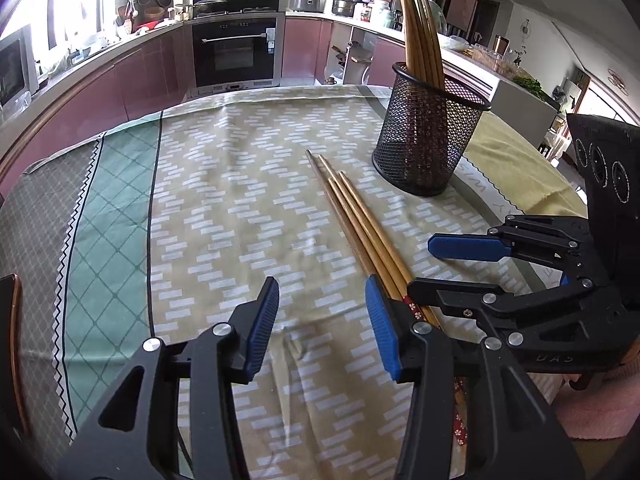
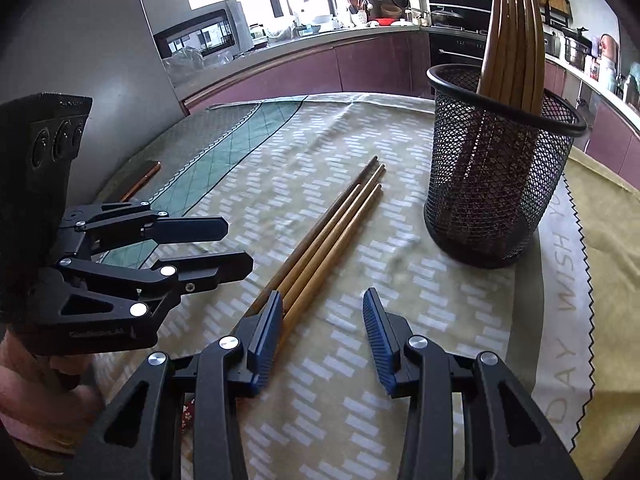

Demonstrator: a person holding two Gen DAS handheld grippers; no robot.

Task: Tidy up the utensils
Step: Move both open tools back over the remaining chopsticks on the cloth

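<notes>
Four wooden chopsticks (image 1: 352, 216) lie side by side on the patterned cloth (image 1: 224, 208) that covers the counter, in the middle of the left wrist view. More chopsticks (image 1: 420, 36) stand in the black mesh cup (image 1: 424, 140) at the upper right, near the tips of the loose ones. Left claw (image 1: 322, 322) is open, with nothing between its blue pads; its right pad sits just beside the chopsticks. Right claw (image 2: 320, 340) is open too, and its left pad rests by the same chopsticks.
</notes>
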